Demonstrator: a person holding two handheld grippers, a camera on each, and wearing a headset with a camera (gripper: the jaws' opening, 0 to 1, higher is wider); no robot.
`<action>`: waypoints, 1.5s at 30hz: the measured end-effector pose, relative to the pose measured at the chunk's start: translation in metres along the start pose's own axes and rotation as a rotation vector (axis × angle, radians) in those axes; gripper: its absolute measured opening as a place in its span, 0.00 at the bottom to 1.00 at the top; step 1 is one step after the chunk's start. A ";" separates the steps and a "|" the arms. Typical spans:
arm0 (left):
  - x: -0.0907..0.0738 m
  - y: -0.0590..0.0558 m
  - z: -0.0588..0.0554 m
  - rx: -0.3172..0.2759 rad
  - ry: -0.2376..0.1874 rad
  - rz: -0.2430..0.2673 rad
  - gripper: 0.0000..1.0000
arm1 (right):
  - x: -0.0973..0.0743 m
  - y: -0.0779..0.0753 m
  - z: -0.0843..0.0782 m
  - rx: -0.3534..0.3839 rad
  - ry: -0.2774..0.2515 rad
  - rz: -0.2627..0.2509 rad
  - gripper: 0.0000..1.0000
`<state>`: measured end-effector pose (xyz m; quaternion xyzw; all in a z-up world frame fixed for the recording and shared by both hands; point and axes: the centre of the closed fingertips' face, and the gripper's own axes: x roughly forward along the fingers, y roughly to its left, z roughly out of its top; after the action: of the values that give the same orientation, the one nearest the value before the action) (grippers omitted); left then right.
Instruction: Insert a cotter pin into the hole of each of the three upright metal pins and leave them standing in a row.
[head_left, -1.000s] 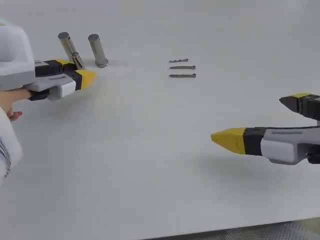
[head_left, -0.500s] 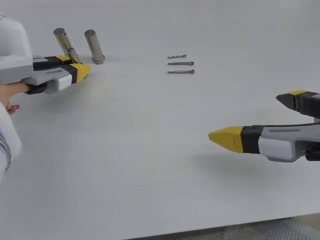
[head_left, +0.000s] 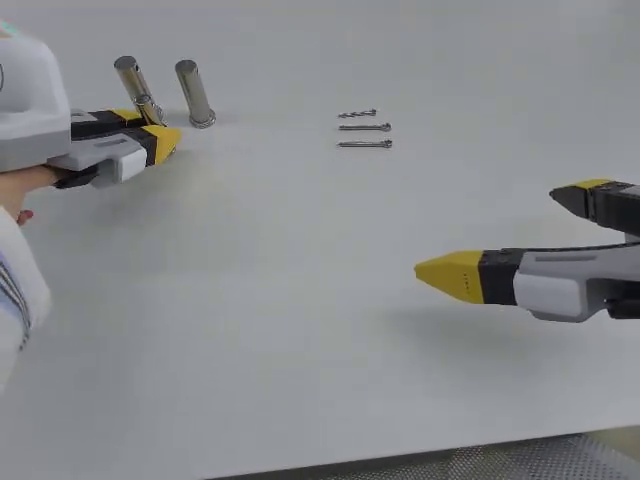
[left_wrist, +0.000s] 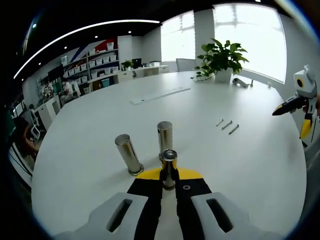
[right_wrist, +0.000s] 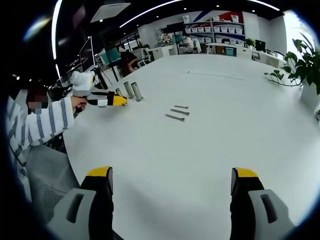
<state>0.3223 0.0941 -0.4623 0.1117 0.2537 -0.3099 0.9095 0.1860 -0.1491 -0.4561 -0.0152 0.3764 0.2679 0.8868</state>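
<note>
Three steel pins stand at the far left of the white table. My left gripper (head_left: 166, 136) (left_wrist: 168, 176) is shut on the nearest pin (head_left: 148, 108) (left_wrist: 169, 166), which stands upright between its jaws. The other two pins (head_left: 193, 92) (head_left: 130, 79) (left_wrist: 165, 139) (left_wrist: 128, 153) stand free just behind it. Three cotter pins (head_left: 364, 128) (left_wrist: 226, 125) (right_wrist: 177, 112) lie in a short row at mid-table. Near the table's right side my right gripper (head_left: 486, 232) (right_wrist: 172, 176) hangs open and holds nothing, well short of the cotter pins.
The white tabletop (head_left: 300, 300) is wide, with its front edge (head_left: 420, 462) close below my right gripper. A potted plant (left_wrist: 222, 60) stands at the table's far end. Office shelves and desks lie beyond the table.
My left gripper, with the pin in it, has edged slightly farther away toward the two free pins. The right gripper has barely moved and stays open.
</note>
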 end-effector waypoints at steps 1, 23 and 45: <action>-0.002 -0.003 0.002 -0.004 -0.003 -0.004 0.05 | 0.000 0.000 0.000 -0.001 -0.001 0.000 0.97; -0.036 -0.051 0.018 -0.016 -0.012 -0.005 0.05 | -0.010 0.004 0.025 -0.071 -0.118 0.016 0.98; -0.021 -0.089 -0.011 -0.042 0.046 -0.031 0.05 | -0.012 0.002 0.031 -0.125 -0.155 0.035 0.98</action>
<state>0.2481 0.0388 -0.4647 0.0957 0.2825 -0.3160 0.9007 0.1979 -0.1459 -0.4253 -0.0432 0.2894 0.3065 0.9058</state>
